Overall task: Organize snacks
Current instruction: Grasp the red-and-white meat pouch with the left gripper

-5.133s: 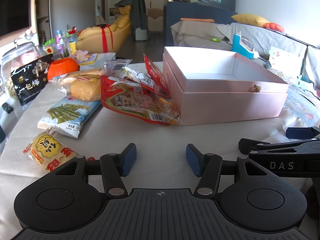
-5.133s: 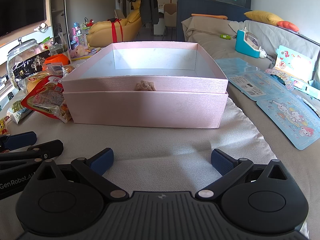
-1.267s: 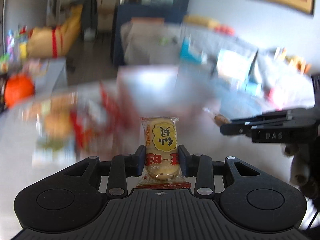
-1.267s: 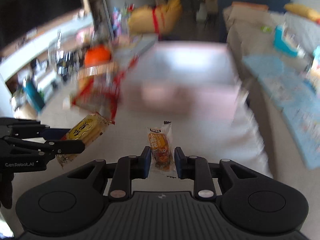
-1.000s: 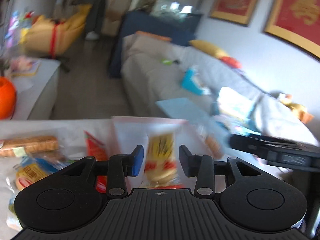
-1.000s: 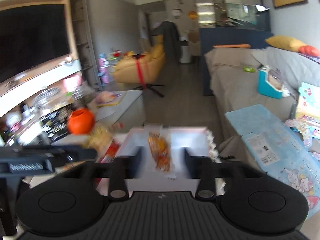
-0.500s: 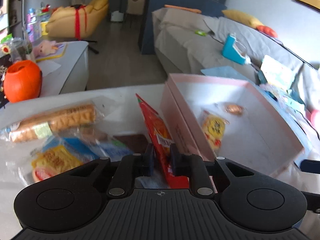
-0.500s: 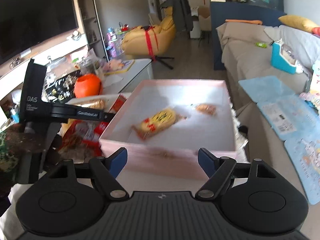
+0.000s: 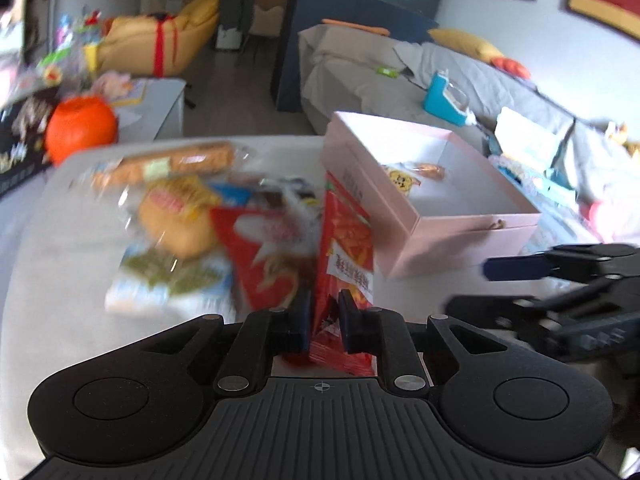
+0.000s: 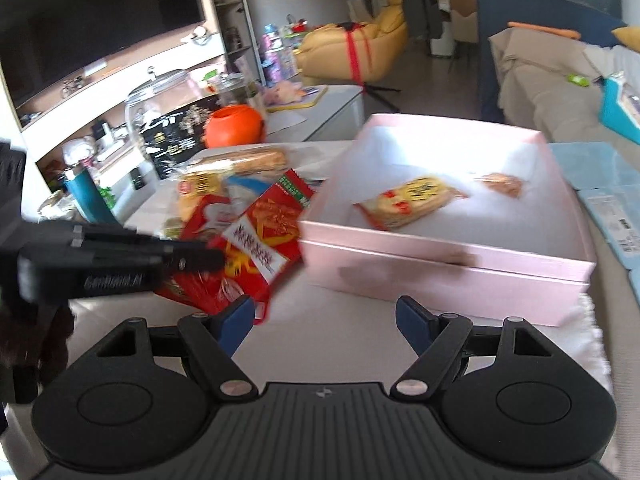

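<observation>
My left gripper (image 9: 324,322) is shut on the lower edge of a red snack packet (image 9: 346,256), which stands on edge beside the pink box (image 9: 448,236). From the right wrist view the same red snack packet (image 10: 266,236) sits pinched in the left gripper (image 10: 208,258) at the left. The pink box (image 10: 440,248) holds a yellow-and-red cracker packet (image 10: 408,202) and a small orange snack (image 10: 502,184). My right gripper (image 10: 324,322) hangs open over bare tabletop in front of the box, holding nothing.
Several more snack packets (image 9: 176,220) lie heaped left of the box, among them a long biscuit roll (image 9: 176,166) and a green-and-white pack (image 9: 168,280). An orange pumpkin pot (image 10: 234,126) and a glass jar (image 10: 168,120) stand behind. Blue sheets (image 10: 612,200) lie right of the box.
Both grippers let go of their small snacks, which now lie in the pink box. My left gripper swung left and down and shut on the red packet. The right gripper sank, still open.
</observation>
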Available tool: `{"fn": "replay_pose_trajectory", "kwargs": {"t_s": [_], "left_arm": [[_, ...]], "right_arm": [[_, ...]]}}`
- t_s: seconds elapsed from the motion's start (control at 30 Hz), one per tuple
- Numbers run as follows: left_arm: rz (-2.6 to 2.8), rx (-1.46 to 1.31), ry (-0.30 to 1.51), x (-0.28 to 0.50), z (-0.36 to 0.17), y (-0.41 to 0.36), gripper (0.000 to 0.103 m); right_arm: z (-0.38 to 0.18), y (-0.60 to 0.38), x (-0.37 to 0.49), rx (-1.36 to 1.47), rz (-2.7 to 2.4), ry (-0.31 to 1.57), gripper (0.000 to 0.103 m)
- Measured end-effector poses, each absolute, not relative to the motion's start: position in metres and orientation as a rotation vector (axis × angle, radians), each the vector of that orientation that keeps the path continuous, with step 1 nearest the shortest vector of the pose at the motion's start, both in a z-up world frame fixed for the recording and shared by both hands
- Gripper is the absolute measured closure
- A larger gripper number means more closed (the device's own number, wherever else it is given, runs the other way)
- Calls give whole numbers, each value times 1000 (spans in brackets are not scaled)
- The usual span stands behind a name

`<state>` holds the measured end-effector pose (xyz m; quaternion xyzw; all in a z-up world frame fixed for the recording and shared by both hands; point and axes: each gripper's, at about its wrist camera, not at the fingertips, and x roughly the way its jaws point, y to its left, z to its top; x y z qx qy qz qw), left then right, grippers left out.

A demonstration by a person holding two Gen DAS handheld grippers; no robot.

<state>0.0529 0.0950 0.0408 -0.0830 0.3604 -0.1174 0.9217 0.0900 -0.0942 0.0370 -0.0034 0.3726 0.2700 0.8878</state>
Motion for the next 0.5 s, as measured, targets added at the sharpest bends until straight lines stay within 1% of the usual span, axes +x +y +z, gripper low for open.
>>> {"fn": "replay_pose_trajectory", "kwargs": {"t_s": [0.27,0.37,0.43,0.5], "left_arm": [[-253,-267,762,7,33,112,83],[-209,-302,710,-2,39,123,83],[-162,-345,665,-5,44,135,83],[-98,-391,620,-6,47,150,83]], "right_arm": [[19,-60,119,129,589,937,24],[11,-44,126,120,576,956,23],[9,-34,130,117,567,940,17],[10,-24,136,123,563,929,17]]}}
